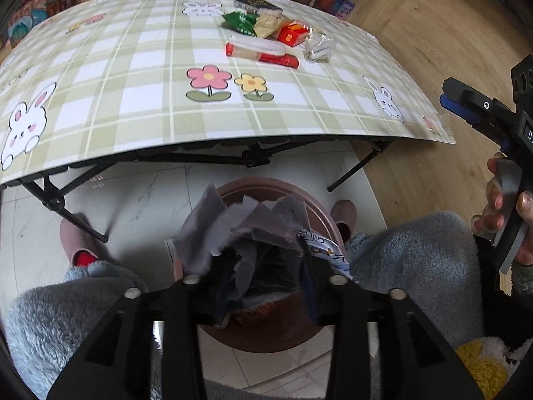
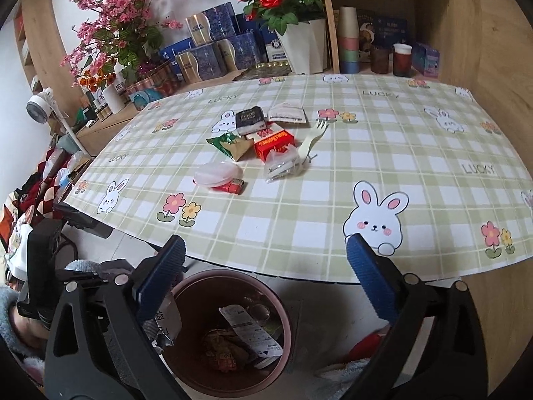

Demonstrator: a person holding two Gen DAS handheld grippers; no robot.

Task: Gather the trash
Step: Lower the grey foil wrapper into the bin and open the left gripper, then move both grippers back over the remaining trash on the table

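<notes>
I am looking down through the left gripper [image 1: 266, 266], which is hanging right over the brown trash bin [image 1: 319, 213] on the white tiled floor. Crumpled grey paper [image 1: 233, 223] and a white wrapper with blue print [image 1: 328, 250] are sitting between its fingers at the bin's mouth. The jaws are partly apart; I cannot tell whether the pads are pressing on the paper.

My right gripper [image 2: 266, 266] is standing wide open with nothing between its blue ribbed pads [image 2: 373, 280]. It is tilting downward, hovering above the same bin [image 2: 283, 306] at the near edge of the surface [image 2: 333, 200]. In the left wrist view it is showing at the far right, a hand [image 1: 503, 206] wrapping around its handle.

Inside the bin I am seeing a white printed label and reddish wrappers.

The remaining trash is lying well apart from both grippers, clustered in the middle of the checked, rabbit-print surface. I am counting:
- one green snack packet [image 2: 221, 141]
- one tan packet [image 2: 238, 148]
- one black packet [image 2: 249, 118]
- one white sachet [image 2: 287, 113]
- one red carton [image 2: 274, 141]
- one pale plastic fork [image 2: 313, 140]
- one clear crumpled wrapper [image 2: 279, 165]
- one white plastic lid [image 2: 216, 173] resting on one red wrapper [image 2: 233, 186]

Grey fleece-covered knees [image 1: 409, 260] are flanking the bin.
</notes>
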